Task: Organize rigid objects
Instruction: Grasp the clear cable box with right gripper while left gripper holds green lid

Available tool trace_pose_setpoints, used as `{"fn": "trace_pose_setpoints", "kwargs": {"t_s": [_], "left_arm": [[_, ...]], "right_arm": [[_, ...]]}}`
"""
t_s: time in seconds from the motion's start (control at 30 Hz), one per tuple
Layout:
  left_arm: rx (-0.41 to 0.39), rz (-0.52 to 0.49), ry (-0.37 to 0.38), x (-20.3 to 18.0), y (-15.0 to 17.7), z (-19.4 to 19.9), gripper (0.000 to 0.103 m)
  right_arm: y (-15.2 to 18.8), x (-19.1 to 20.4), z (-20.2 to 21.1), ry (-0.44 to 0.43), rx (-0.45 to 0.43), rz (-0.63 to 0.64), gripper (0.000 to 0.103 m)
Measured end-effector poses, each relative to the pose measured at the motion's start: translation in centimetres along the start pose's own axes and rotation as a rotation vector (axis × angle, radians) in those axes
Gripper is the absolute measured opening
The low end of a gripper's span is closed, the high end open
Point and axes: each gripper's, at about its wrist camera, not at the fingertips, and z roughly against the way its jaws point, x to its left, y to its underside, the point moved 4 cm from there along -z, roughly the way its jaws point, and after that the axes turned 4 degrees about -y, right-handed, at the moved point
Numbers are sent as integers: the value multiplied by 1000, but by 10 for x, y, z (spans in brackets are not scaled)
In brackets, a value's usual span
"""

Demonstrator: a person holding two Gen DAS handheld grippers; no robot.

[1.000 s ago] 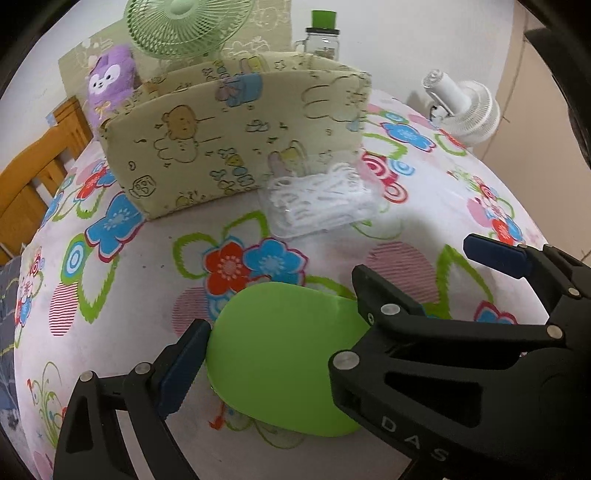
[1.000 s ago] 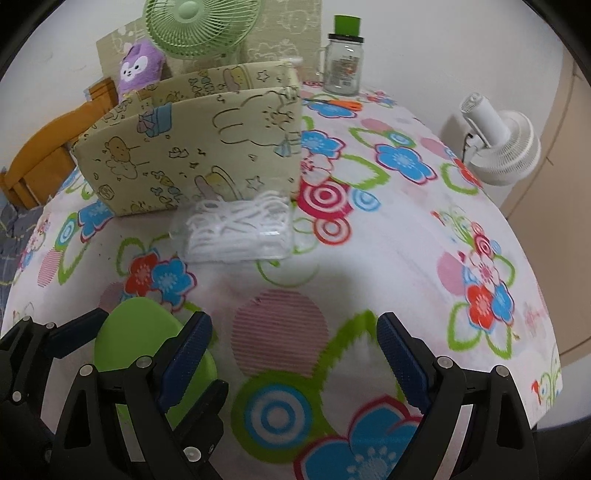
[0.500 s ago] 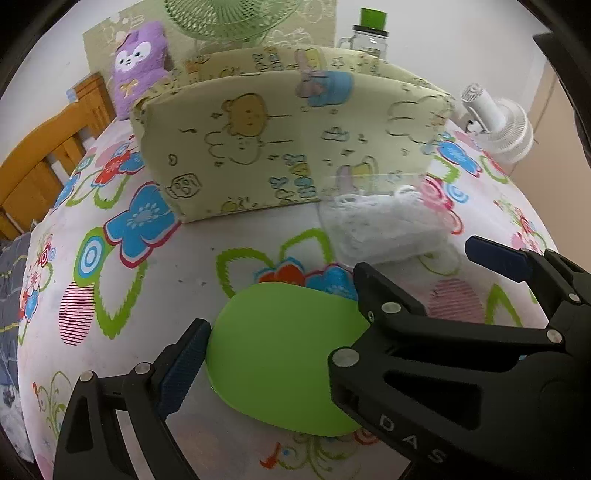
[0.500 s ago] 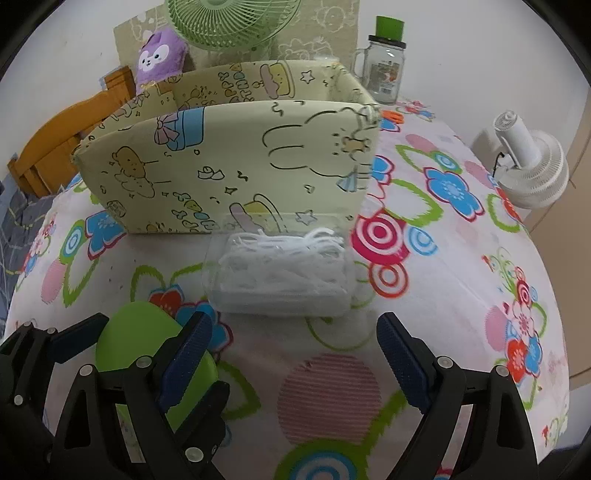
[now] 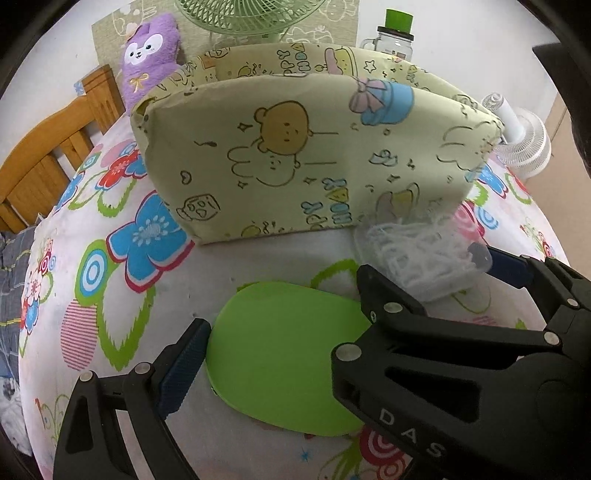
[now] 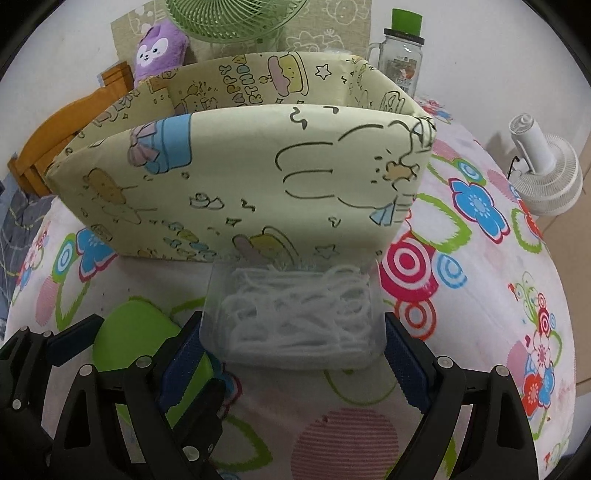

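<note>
floral tablecloth (image 6: 480, 295), right fingers (image 6: 404, 363) wide around clear box (image 6: 295, 317), left fingers (image 5: 184, 362) gripping green disc (image 5: 280, 354)

Background stuff past the claw: a green fan (image 6: 236, 18) up top, a purple plush (image 6: 159, 51) on its left, and a glass jar with green lid (image 6: 403, 55) on the right. White fan (image 6: 546, 177) sits far right, wooden chair (image 5: 55, 147) far left, floral tablecloth (image 6: 480, 277) under everything.
</note>
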Motion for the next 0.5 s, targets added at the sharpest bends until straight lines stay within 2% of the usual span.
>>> {"fn": "trace_pose_setpoints", "kwargs": {"t_s": [0.5], "left_arm": [[-7,9,-9,4,-4,-3,97]], "right_arm": [[-6,3,-6,35,14,26,89]]}}
